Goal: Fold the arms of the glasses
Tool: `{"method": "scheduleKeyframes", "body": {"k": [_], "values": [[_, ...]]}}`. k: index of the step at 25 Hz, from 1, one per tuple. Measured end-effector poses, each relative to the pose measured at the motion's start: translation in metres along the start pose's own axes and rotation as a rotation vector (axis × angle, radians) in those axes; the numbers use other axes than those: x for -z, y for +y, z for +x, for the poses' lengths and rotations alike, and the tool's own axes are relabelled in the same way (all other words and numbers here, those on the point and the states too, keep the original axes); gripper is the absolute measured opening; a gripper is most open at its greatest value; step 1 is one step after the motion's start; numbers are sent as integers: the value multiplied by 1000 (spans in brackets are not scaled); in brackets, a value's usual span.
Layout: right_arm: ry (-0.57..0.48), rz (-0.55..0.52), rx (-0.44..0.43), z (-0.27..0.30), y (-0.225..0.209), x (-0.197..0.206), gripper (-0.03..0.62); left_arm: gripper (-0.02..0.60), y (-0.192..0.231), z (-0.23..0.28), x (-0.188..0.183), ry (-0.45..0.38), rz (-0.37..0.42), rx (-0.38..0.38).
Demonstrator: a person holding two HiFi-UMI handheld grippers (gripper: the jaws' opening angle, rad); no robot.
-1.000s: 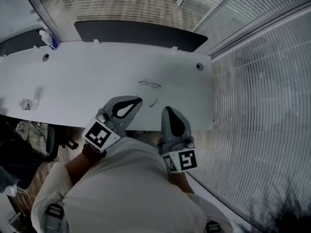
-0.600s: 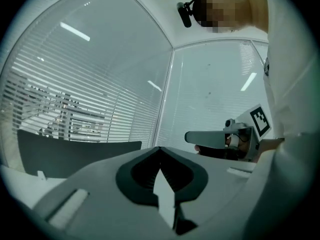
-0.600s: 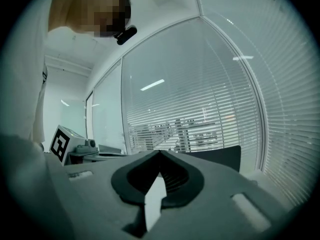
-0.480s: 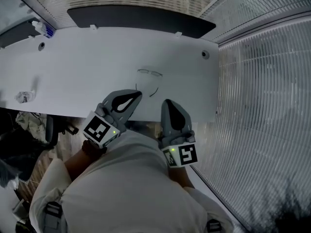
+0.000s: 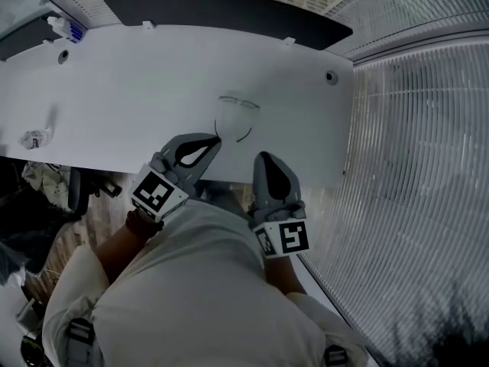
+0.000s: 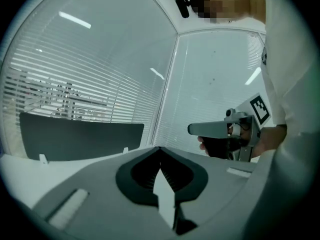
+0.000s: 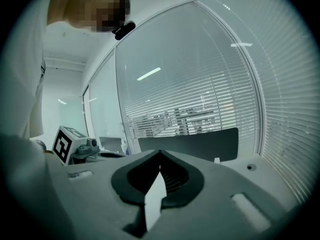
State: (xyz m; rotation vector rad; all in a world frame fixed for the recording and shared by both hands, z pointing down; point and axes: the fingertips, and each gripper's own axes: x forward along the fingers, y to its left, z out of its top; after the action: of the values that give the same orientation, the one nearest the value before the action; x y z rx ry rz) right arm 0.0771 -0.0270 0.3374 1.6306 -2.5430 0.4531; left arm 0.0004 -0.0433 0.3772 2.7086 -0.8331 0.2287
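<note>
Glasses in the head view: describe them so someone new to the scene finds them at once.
Start at the long white table. Near its front edge, just beyond the left gripper, lie the glasses. They are a thin wire outline with two clear lenses, arms spread toward the person, unlike the crumpled scrap far left.

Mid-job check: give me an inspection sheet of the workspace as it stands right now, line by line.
Surface: white table, two round holes near its far edge.
Job's things: glasses lie on the table, both arms unfolded and pointing toward the person.
Clutter: small crumpled item at the left; bottle at the far left.
Grippers: left hand-held gripper and right hand-held gripper both shut and empty, at the table's near edge; left tip close to one arm's end.
Cables: nothing seen.
Surroundings: dark panel behind the table; blinds at the right.
</note>
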Motion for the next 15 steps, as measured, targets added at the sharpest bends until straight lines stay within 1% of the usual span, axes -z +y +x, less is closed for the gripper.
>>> {"method": "scheduleKeyframes", "body": {"k": [2,4,7,9,12,13,15], "values": [[4,-26,16,5,-7,3,2,4,9,8,10,28,33,1],[20,-51,37,10,-15,10,2,54,16,18,20,68,70,10],[62,-65,62,20,-29,28,2,63,31,35,37,117,113,11],[102,-65,86,30,-43,47,2,74,46,50,51,152,108,17],[173,-70,133,45,-67,77,2,88,64,74,78,209,69,42],[193,-66,142,49,-74,86,2,109,70,81,88,235,74,46],[231,-63,163,59,-89,104,3,129,83,95,108,286,96,48]]}}
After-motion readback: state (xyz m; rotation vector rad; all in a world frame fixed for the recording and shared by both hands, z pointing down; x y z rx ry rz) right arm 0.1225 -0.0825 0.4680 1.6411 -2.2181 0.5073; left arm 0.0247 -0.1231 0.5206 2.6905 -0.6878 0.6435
